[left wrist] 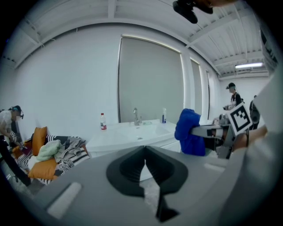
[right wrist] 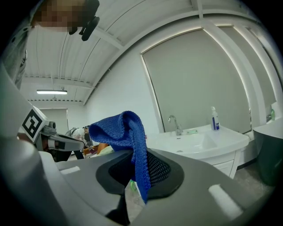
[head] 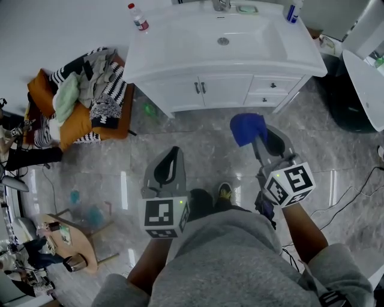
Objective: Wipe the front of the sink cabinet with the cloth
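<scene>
A blue knitted cloth (head: 247, 128) hangs from my right gripper (head: 262, 139), which is shut on it; in the right gripper view the cloth (right wrist: 128, 141) drapes over the closed jaws. The white sink cabinet (head: 225, 90) with two doors and drawers stands ahead, well beyond both grippers. My left gripper (head: 170, 160) is shut and holds nothing, held over the floor to the left of the right one. In the left gripper view the cabinet (left wrist: 132, 140) and the cloth (left wrist: 190, 132) both show ahead.
A bottle (head: 138, 17), a tap (head: 221, 5) and a blue dispenser (head: 293, 11) stand on the sink top. An orange seat with piled clothes (head: 84, 99) lies left of the cabinet. A white fixture (head: 363, 84) stands at the right. Cables (head: 345, 195) run across the grey marble floor.
</scene>
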A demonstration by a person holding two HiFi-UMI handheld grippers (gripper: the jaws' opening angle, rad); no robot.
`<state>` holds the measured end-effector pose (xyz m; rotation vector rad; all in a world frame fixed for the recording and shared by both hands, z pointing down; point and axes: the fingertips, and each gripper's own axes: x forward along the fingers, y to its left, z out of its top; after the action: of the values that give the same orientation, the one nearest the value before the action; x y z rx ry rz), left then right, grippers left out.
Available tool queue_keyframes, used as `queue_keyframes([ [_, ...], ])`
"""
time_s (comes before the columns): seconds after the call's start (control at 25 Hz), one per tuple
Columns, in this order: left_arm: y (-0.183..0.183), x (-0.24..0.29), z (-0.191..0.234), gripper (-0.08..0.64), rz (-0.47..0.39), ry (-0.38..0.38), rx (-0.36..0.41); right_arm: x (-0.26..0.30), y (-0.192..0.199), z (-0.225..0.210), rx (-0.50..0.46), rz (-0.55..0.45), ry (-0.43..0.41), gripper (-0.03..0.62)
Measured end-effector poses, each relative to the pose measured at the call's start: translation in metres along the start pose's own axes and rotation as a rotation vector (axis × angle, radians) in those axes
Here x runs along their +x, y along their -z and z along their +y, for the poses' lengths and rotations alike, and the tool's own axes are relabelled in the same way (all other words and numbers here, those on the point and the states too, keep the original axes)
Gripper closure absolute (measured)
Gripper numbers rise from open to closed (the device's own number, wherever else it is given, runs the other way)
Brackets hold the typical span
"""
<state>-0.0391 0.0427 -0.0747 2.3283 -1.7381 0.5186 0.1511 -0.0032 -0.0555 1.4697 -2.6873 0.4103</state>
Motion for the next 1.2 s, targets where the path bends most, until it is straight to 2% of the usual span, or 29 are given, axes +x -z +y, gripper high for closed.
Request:
queue_keyframes([
  [0.4,0.0,0.014,0.015,0.549,0.002,0.068,-0.002,0.02,-0.007,0.006,-0.002,-0.002,0.058,0.537],
  [0.84,-0.002,0.03,0.058,0.549,-0.032,0.106,-0.026,0.048,-0.01,0.025,-0.044,0.021,0.12,0.537],
  [1.2,0.019,0.045,0.09,0.549,-0.043,0.135,-0.074,0.066,-0.002,0.021,-0.042,0.044,0.193,0.536],
])
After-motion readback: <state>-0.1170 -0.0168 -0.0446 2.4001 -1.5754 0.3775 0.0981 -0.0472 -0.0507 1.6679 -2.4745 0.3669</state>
